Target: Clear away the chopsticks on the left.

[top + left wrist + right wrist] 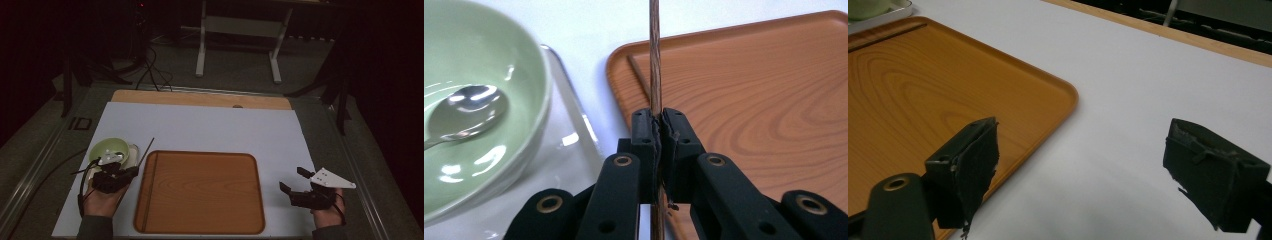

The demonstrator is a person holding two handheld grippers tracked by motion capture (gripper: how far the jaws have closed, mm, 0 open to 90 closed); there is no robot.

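There are 2 thin dark wooden chopsticks. 1 chopstick [654,55] is pinched between the pressed-together jaws of the left gripper [659,131], just off the left edge of the tray near the table's left edge. Its long axis runs away from the person toward the table's far edge, tip raised and slanting slightly right. The other chopstick [149,190] lies flat inside the tray along its left rim.

Also counted: 1 rectangular orange-brown wooden tray [210,192], 1 pale green round bowl [107,148], 1 metal spoon [466,110] resting in the bowl.

The right gripper [295,180] sits by the table's right edge — jaws spread wide, nothing between them.
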